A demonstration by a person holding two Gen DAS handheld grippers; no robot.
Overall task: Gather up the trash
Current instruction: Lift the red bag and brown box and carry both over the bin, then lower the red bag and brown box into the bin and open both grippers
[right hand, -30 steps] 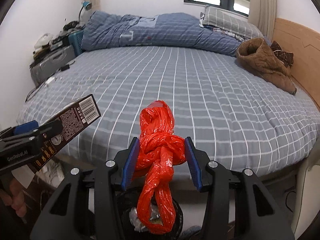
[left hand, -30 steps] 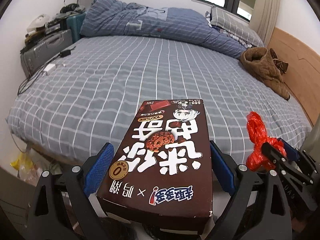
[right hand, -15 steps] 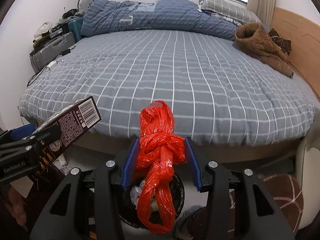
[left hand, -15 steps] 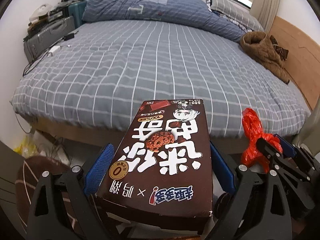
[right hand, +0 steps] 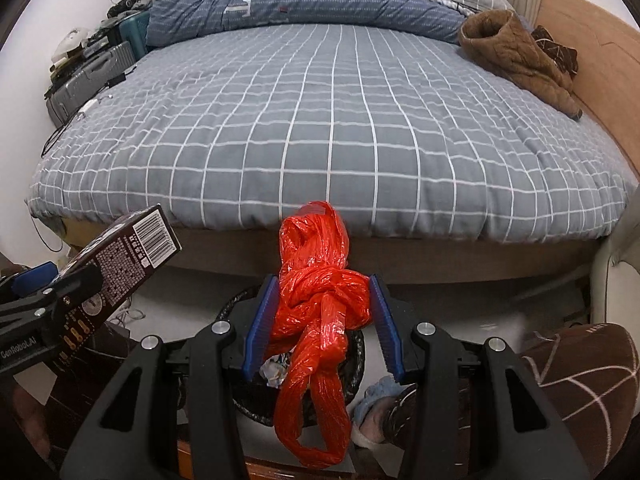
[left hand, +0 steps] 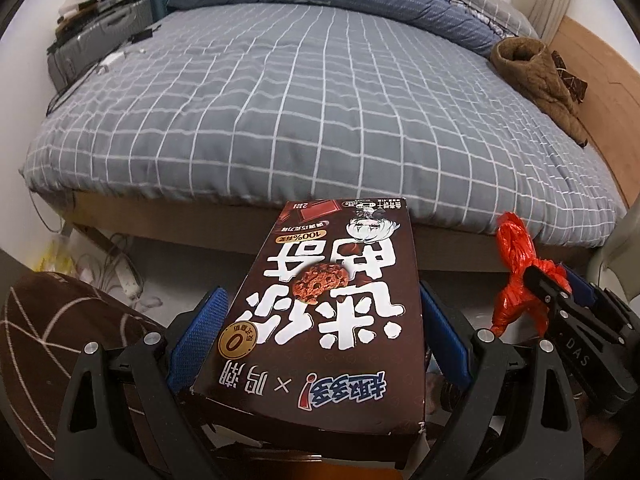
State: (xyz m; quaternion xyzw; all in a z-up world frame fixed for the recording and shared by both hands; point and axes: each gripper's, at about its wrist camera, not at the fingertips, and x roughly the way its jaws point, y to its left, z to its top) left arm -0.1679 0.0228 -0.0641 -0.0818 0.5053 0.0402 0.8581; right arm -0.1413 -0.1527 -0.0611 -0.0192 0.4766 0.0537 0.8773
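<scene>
My left gripper (left hand: 320, 320) is shut on a dark brown cookie box (left hand: 328, 312), its blue pads pressed against the box's long sides; the box juts forward toward the bed edge. In the right wrist view the same box (right hand: 132, 252) shows at the left with its barcode end up. My right gripper (right hand: 322, 316) is shut on a knotted red plastic bag (right hand: 320, 300), whose tails hang below the pads. Under that bag sits a black-lined trash bin (right hand: 352, 368) with crumpled waste inside, partly hidden by the bag and fingers. The red bag (left hand: 516, 276) also appears at the right of the left wrist view.
A bed with a grey checked cover (right hand: 328, 120) fills the space ahead, with a brown jacket (right hand: 516, 56) on its far right. Suitcases and clutter (right hand: 88, 76) stand along the left wall. A person's brown patterned trouser legs (right hand: 580, 368) and a slipper (right hand: 380, 400) are beside the bin.
Both grippers have sunk and tipped downward at the foot of the bed. The bed edge has risen in both views, and the floor and the trash bin have come into sight. Both grips are unchanged.
</scene>
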